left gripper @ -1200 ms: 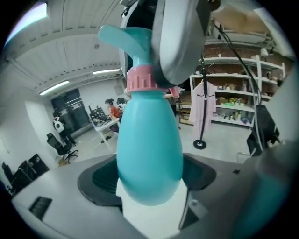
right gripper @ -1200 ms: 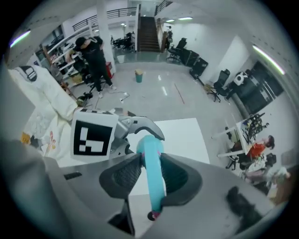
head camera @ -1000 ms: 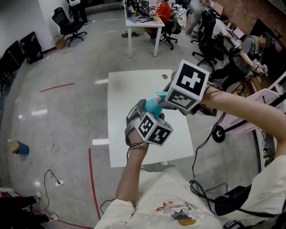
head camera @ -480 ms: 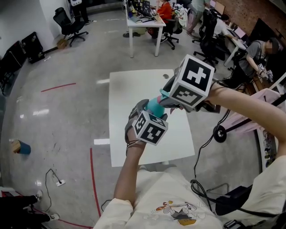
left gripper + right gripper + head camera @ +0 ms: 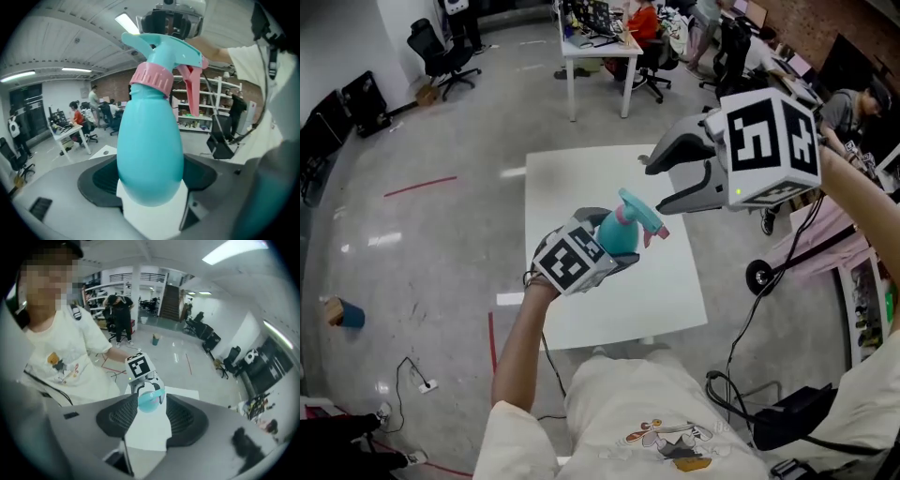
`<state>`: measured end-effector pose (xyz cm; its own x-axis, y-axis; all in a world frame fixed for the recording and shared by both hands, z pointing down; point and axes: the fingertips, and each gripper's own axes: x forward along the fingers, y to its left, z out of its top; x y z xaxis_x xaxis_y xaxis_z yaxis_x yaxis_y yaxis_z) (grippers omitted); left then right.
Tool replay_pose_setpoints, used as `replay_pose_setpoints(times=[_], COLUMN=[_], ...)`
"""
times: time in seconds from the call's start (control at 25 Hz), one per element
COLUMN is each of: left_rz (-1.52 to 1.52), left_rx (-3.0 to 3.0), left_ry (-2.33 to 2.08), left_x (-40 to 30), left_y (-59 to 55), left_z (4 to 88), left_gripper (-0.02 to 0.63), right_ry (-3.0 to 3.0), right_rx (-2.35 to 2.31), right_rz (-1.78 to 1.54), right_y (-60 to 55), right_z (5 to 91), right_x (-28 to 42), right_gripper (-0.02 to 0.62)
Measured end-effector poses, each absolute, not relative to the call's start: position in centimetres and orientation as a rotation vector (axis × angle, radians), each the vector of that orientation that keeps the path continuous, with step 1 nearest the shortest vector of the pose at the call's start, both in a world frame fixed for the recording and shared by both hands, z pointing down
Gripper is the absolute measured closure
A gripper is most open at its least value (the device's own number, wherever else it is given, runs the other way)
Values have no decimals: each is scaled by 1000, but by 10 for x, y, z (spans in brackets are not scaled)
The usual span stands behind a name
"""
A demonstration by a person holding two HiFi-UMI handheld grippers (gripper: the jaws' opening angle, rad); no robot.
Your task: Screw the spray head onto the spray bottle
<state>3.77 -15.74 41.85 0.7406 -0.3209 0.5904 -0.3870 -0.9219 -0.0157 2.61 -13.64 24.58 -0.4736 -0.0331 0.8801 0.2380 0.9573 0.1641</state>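
A teal spray bottle (image 5: pixel 622 234) with a pink collar (image 5: pixel 152 78) and a teal spray head (image 5: pixel 164 47) sits between the jaws of my left gripper (image 5: pixel 614 248), which is shut on the bottle's belly. The head sits on the neck, its pink trigger (image 5: pixel 191 91) hanging at the right. I hold the bottle in the air above the white table (image 5: pixel 572 187). My right gripper (image 5: pixel 675 173) is up and to the right of the bottle, apart from it, open with nothing between its jaws. In the right gripper view the bottle (image 5: pixel 150 399) shows small and far beyond the jaws.
The white table stands on a grey concrete floor with red tape lines (image 5: pixel 420 184). Desks, office chairs (image 5: pixel 441 47) and seated people fill the back. A wheeled cart (image 5: pixel 825 253) stands at the right. Cables (image 5: pixel 731 394) lie near my feet.
My right gripper has let go of the spray head, opened, and drawn away up and to the right. My left gripper has tipped the bottle so its head now shows free.
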Motion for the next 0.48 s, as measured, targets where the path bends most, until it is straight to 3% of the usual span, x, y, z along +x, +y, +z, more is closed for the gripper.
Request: replay_pose_setpoints(times=[0.2, 0.48], left_rz=[1013, 1061], left_rx=[2918, 2941], left_ry=[-161, 147], left_x=[39, 60], left_y=[-117, -87], left_z=[425, 421], left_gripper=[220, 220], right_ry=[-1820, -1682], right_rx=[-338, -526], right_rz=[-670, -863], right_y=[-120, -93], right_z=[265, 287], right_x=[40, 41], right_gripper=[407, 407])
